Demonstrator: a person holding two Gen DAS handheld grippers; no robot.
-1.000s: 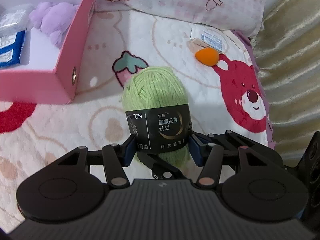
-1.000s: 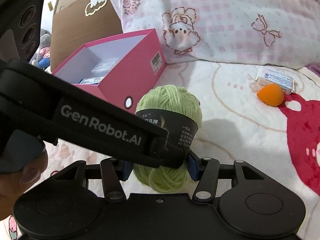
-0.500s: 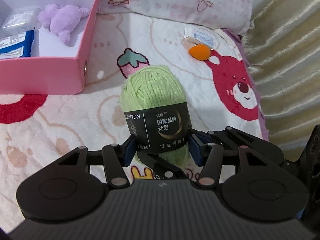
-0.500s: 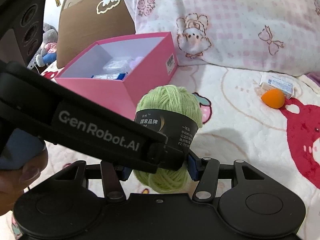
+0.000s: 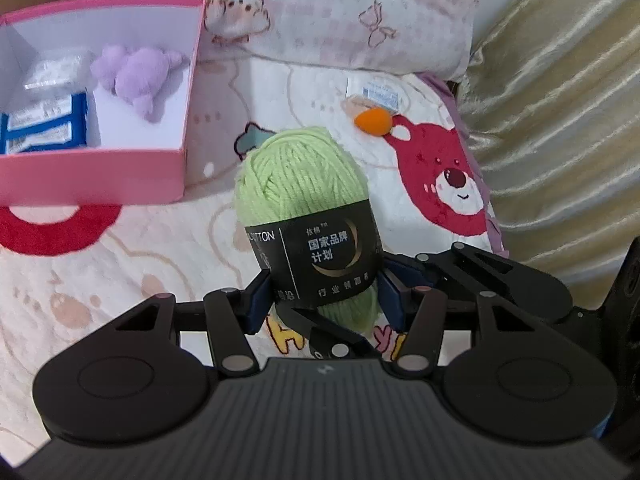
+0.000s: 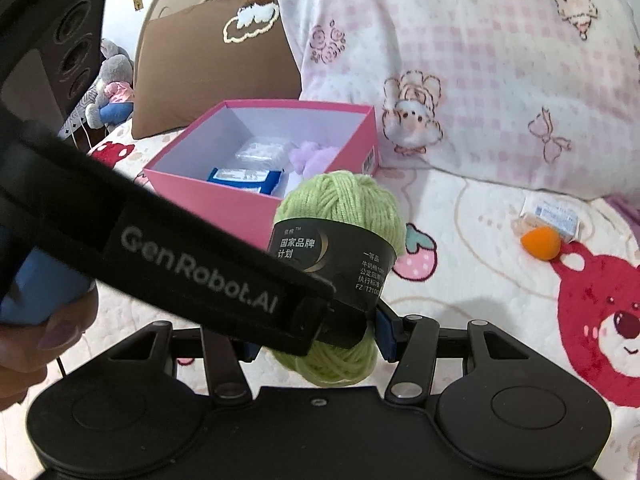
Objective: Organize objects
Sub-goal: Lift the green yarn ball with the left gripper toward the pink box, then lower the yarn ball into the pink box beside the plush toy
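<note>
Both grippers pinch one ball of light green yarn with a black paper band (image 5: 308, 216): the left gripper (image 5: 324, 296) has its blue pads pressed against the band from either side, and the right gripper (image 6: 320, 340) clamps the same ball low down, its right pad against the band while its left pad is hidden behind the left gripper's black body. The yarn is held up off the white quilted bedspread printed with red bears and strawberries (image 5: 432, 168), roughly over its middle. Toward the head of the bed stands an open pink cardboard box with a white inside (image 6: 256, 216); in it lie a lilac plush toy (image 5: 136, 72), blue-and-white packets (image 5: 44, 128) and a clear plastic pouch (image 5: 52, 72). Near the bedspread's far right edge an orange teardrop sponge (image 5: 374, 122) lies touching a small white wrapped packet (image 5: 374, 92). A pink checked pillow (image 6: 480, 80) lies along the head edge behind the box.
</note>
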